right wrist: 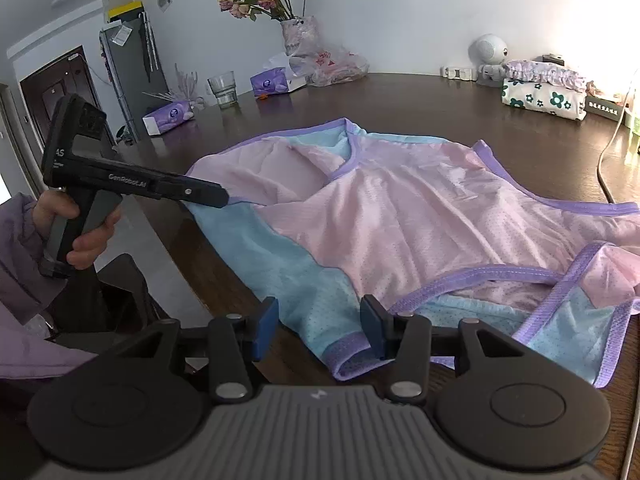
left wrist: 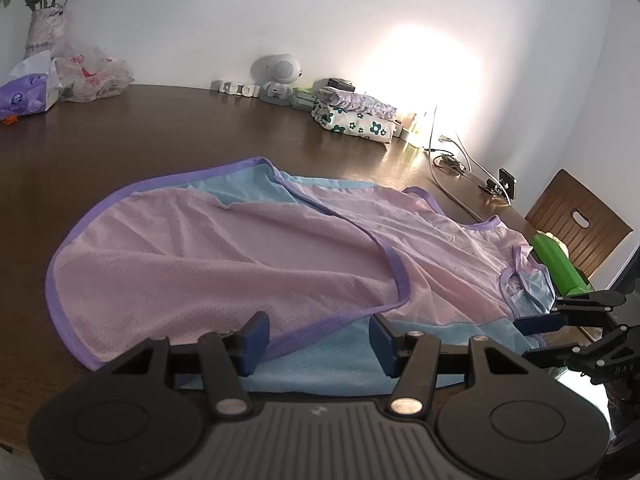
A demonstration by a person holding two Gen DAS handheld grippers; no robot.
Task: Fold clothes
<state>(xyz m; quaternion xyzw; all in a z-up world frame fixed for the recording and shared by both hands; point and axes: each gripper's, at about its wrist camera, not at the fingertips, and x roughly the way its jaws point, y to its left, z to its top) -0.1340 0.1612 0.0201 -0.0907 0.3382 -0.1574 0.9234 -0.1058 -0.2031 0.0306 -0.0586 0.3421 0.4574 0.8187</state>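
A pink and light-blue mesh jersey (left wrist: 248, 256) with purple trim lies spread and rumpled on the dark wooden table (left wrist: 160, 128). My left gripper (left wrist: 318, 340) is open low over its near blue edge, with a purple hem running between the blue pads, which do not press it. In the right wrist view the jersey (right wrist: 400, 216) fills the middle. My right gripper (right wrist: 320, 330) is open at the blue corner with the purple cuff. A hand holds the left gripper (right wrist: 220, 198) at the jersey's left edge. The right gripper (left wrist: 548, 312) shows at the jersey's right end.
Folded floral clothes (right wrist: 540, 92) are stacked at the back by the wall, next to a white round speaker figure (left wrist: 280, 72). A vase of flowers (right wrist: 298, 34), tissue boxes (right wrist: 168, 116) and a glass (right wrist: 224, 88) stand at the far left. A white cable (left wrist: 448, 176) and a wooden chair (left wrist: 576, 224) are on the right.
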